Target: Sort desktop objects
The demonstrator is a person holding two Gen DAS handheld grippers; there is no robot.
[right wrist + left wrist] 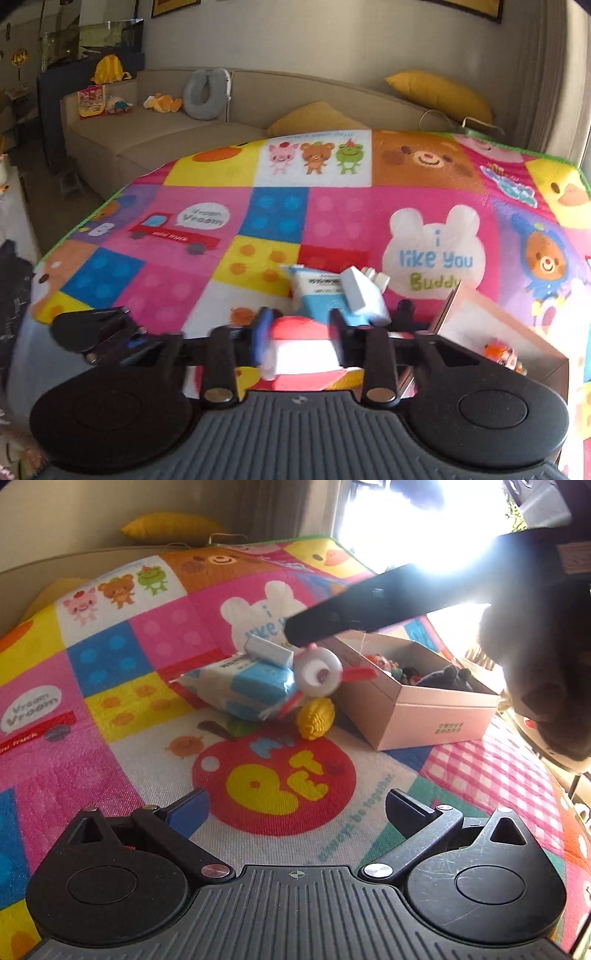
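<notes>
Your right claw is clamped on a red-and-white toy, low in the frame's centre. In the left wrist view that toy hangs mid-frame, above the tissue pack and yellow corn toy, just left of the open box. Your left claw stands apart, holding nothing, over the play mat.

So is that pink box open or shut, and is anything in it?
Open. The pink box has no lid on, and small toys lie inside it.
</notes>
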